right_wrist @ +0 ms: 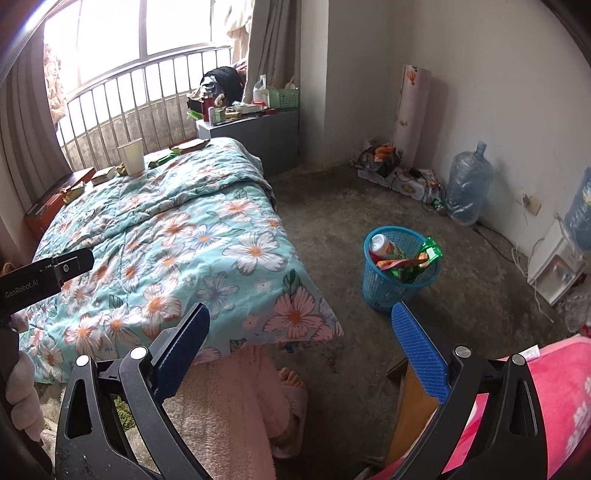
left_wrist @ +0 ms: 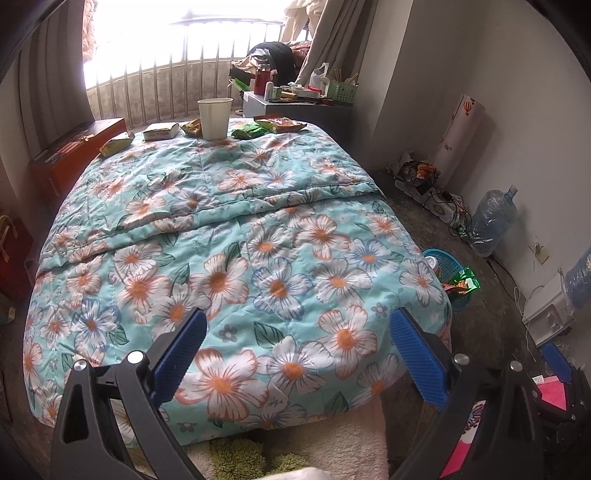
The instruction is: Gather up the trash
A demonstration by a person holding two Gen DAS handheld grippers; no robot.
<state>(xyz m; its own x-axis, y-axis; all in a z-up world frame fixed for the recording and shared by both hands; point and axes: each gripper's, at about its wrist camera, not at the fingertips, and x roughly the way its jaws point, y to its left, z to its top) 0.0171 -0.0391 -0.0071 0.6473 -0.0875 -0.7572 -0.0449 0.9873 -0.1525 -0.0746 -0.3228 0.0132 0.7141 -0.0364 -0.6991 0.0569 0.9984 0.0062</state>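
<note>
Several wrappers (left_wrist: 114, 144) and a cup (left_wrist: 215, 118) are still waiting on the quilt (left_wrist: 258, 236); the basket (right_wrist: 400, 273) is holding some trash already, and both grippers (left_wrist: 295, 354) (right_wrist: 301, 354) are hanging wide apart, empty.

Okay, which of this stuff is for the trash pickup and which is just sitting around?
For the job: paper cup, snack wrappers at the bed's far end, blue basket on the floor.

Lying about: floral quilt, water jug, cluttered bedside stand.

Home bedroom: floral quilt (left_wrist: 236, 236) on bed, curtains (right_wrist: 273, 44), barred window (right_wrist: 147, 33).
</note>
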